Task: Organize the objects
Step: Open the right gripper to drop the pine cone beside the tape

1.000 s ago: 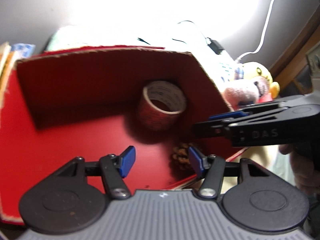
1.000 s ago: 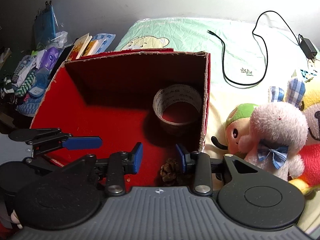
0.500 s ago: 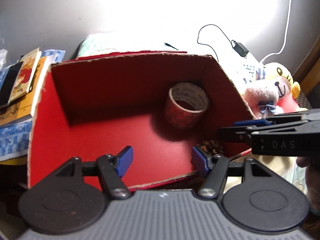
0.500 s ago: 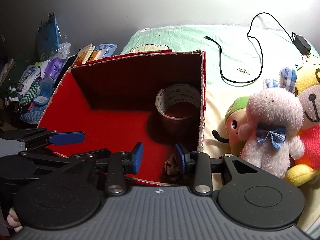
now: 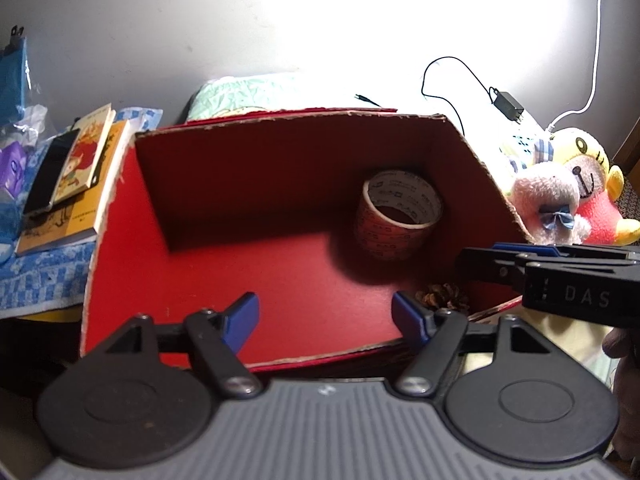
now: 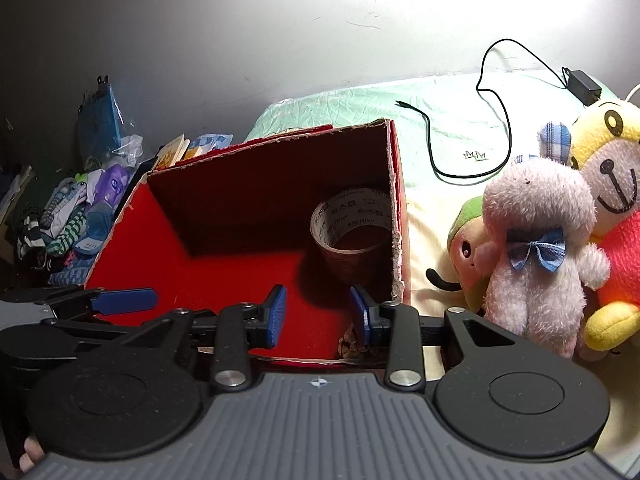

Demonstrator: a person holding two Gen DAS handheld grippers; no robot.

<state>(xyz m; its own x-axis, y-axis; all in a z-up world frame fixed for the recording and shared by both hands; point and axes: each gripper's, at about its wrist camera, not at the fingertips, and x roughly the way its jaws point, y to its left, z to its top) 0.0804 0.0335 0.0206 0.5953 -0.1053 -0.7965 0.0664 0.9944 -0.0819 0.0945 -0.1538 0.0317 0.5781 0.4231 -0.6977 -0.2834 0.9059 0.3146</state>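
Note:
An open red cardboard box [image 5: 208, 264] [image 6: 160, 240] lies on a bed. Inside it a roll of tape [image 5: 398, 214] [image 6: 352, 232] stands at the right back corner, and a pine cone [image 5: 442, 298] [image 6: 352, 344] lies near the right front corner. My left gripper [image 5: 324, 320] is open over the box's front edge with nothing between its fingers. My right gripper [image 6: 316, 314] is open too, just in front of the box near the pine cone, and it shows from the side in the left wrist view [image 5: 520, 260].
Plush toys sit to the right of the box: a pink rabbit [image 6: 536, 248] [image 5: 548, 204], a yellow bear [image 6: 608, 184] and a green one [image 6: 466, 240]. A black cable with adapter [image 6: 500, 92] lies on the bedding. Books [image 5: 76, 176] and clutter [image 6: 76, 208] lie at the left.
Both grippers have drawn back from the box, so more of it and of its surroundings shows. The pine cone and tape stay in the box.

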